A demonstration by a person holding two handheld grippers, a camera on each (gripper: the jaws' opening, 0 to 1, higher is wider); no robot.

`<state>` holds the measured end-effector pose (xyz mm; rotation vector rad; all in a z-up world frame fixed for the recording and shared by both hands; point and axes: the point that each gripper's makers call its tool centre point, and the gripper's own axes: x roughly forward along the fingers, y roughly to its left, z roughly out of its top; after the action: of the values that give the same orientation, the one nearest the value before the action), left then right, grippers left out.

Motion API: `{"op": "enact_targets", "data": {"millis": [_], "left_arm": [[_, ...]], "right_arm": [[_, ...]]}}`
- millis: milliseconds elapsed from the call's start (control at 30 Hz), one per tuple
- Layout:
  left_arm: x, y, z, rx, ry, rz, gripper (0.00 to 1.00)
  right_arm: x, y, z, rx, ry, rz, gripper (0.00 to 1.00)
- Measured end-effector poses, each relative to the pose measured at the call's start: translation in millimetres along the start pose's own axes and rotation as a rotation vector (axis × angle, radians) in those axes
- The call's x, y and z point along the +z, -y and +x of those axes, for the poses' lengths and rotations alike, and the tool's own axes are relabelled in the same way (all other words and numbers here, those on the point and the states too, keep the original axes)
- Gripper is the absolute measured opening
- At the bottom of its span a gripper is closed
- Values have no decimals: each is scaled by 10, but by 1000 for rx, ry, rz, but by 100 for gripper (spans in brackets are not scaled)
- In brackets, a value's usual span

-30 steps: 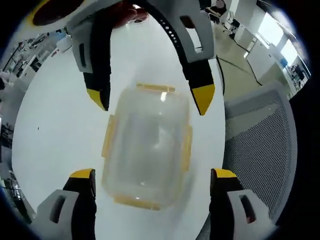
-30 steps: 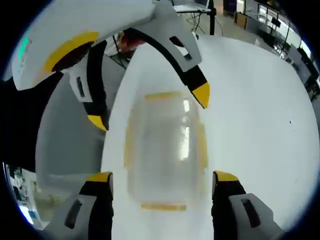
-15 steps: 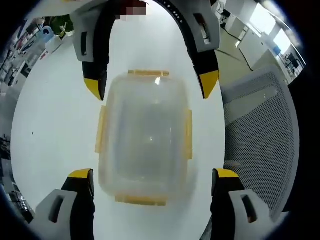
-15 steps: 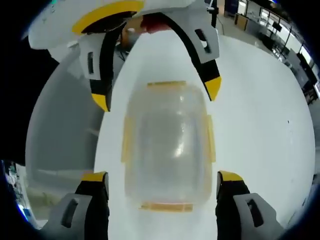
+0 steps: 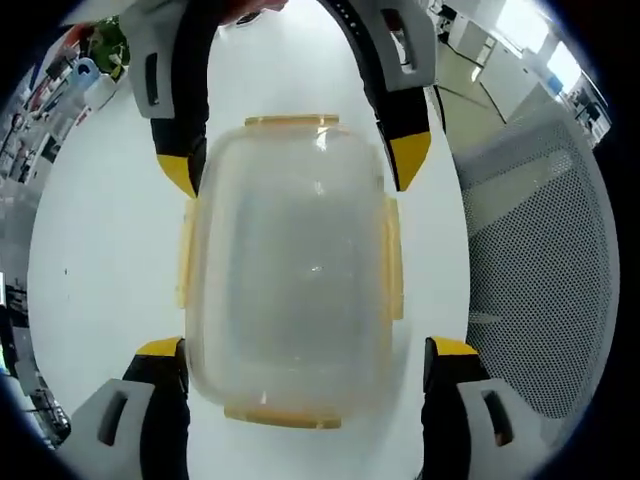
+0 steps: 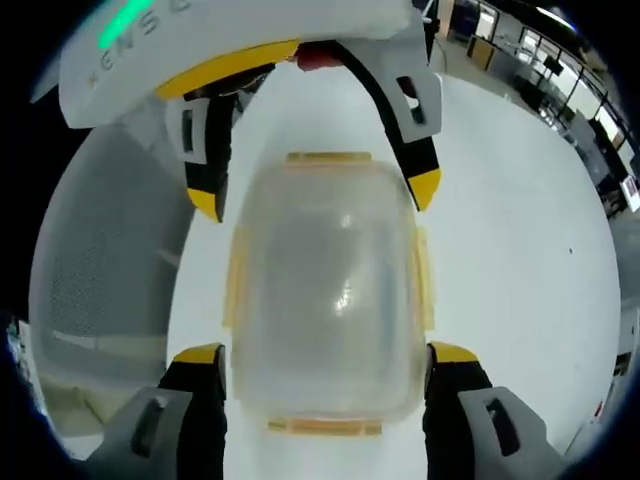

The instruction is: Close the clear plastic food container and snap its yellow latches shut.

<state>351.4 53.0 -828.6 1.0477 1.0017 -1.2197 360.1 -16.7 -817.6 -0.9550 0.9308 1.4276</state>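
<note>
Both wide open, left gripper (image 5: pixel 300 375) and right gripper (image 6: pixel 328 375) straddling the box (image 5: pixel 290 265) at centre on the table (image 5: pixel 90 270). Probably light, slick, flexing; best pressed on latches (image 5: pixel 392 258) at 3 and 9 o'clock.

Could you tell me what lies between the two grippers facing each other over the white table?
The clear food container, lid on, sits on the table between the left gripper and right gripper, as both views show.
</note>
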Motion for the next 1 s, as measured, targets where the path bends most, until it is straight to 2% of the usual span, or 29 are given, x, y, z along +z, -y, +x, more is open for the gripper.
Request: {"op": "enact_targets", "data": {"millis": [33,100,133,167,433,700,1000], "left_arm": [[-10,-16,11,14,-5,14,97],[-39,-108,-11,62,-34,66,87],[-43,-115,-14,62,-37,70,85],[-23,-87,4,42,-17,47,85],[-18,-86,3,40,-21,42,85],[-15,-83,2,40,-13,39,85],[-74,-109,-9,33,-19,73,85]], "right_arm": [[-1,-14,4,6,3,6,80],[-3,-13,4,3,6,9,80],[-5,-22,7,3,8,6,79],[-7,-18,8,0,6,9,79],[-5,-17,6,-4,29,14,79],[-5,-17,10,-3,21,14,79],[60,-24,26,-12,32,40,79]]}}
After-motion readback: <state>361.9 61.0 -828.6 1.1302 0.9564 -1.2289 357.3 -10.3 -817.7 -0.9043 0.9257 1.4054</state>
